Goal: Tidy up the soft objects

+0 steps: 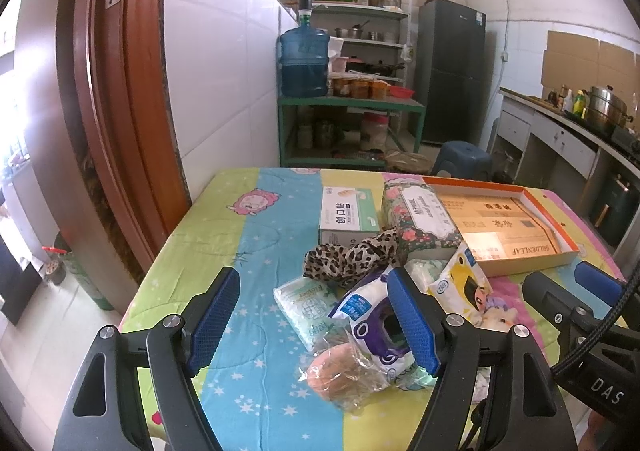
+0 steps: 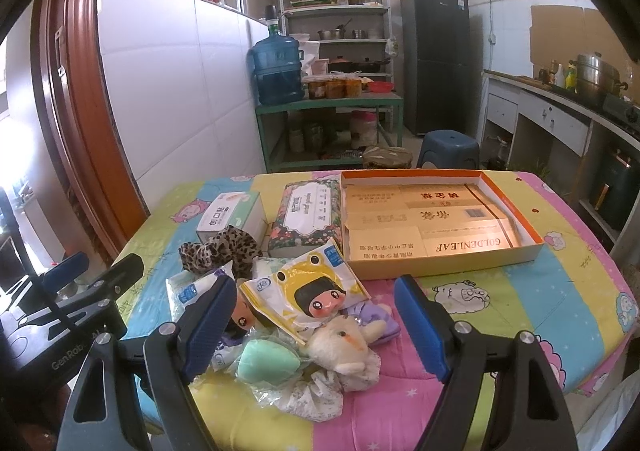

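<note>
Both claws hang over the near edge of the desk (image 2: pixel 520 283) with nothing in them. The left claw (image 1: pixel 316 319) has its fingers spread wide, and the right claw (image 2: pixel 320 325) is just as wide apart. No soft thing has yet been lifted, so this looks like the opening step: choosing a first piece from the heap.

The heap lies at the desk's near middle. In the right view a plush toy (image 2: pixel 344 339) sits at 6 o'clock of the yellow pouch (image 2: pixel 308 291), touching it, with a green sponge (image 2: pixel 266 359) in clear wrap just beside it at 9 o'clock. A leopard scarf (image 2: pixel 224 247) lies at the heap's 11 o'clock, against the white carton (image 2: pixel 232 215). The open tray (image 2: pixel 528 227), its floor bare, sits at 1 o'clock of the heap and is probably where the things belong.

Next, the right claw would likely drop onto the plush toy, which lies between its fingers, close gently, then carry it toward 1 o'clock. Crinkly wrap underneath may cling and come up too.
</note>
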A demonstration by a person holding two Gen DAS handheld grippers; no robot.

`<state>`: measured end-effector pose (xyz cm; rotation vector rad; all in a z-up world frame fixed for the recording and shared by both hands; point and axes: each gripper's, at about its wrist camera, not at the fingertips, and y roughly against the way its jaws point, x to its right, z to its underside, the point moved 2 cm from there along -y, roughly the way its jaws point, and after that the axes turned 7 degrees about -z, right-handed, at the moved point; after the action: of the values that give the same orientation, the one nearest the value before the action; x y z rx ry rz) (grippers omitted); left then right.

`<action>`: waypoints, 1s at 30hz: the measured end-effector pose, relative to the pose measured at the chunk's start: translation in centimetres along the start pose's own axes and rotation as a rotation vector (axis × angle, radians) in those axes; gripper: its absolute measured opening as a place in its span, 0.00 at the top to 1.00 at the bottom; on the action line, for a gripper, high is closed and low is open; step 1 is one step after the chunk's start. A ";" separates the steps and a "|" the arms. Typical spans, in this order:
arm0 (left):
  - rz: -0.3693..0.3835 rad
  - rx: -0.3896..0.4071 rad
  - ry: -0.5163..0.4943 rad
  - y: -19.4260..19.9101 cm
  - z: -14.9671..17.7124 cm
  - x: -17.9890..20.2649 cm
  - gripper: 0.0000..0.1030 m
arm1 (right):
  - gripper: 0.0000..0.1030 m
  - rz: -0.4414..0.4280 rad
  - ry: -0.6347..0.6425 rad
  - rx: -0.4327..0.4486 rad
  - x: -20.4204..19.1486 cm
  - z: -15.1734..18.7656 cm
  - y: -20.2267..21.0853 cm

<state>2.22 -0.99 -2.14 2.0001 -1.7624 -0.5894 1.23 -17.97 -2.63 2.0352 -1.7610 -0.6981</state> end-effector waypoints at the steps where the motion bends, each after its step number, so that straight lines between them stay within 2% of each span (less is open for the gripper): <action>1: 0.000 -0.001 0.000 0.0 0.0 0.0 0.25 | 0.22 0.000 0.000 0.001 0.0 0.0 0.0; 30: -0.005 -0.016 -0.007 -0.9 0.3 0.8 0.25 | 0.22 -0.023 -0.013 -0.023 0.7 0.5 -0.9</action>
<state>2.86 -1.67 -2.91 1.9953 -1.7518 -0.6109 1.76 -18.52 -3.71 2.0431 -1.7312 -0.7365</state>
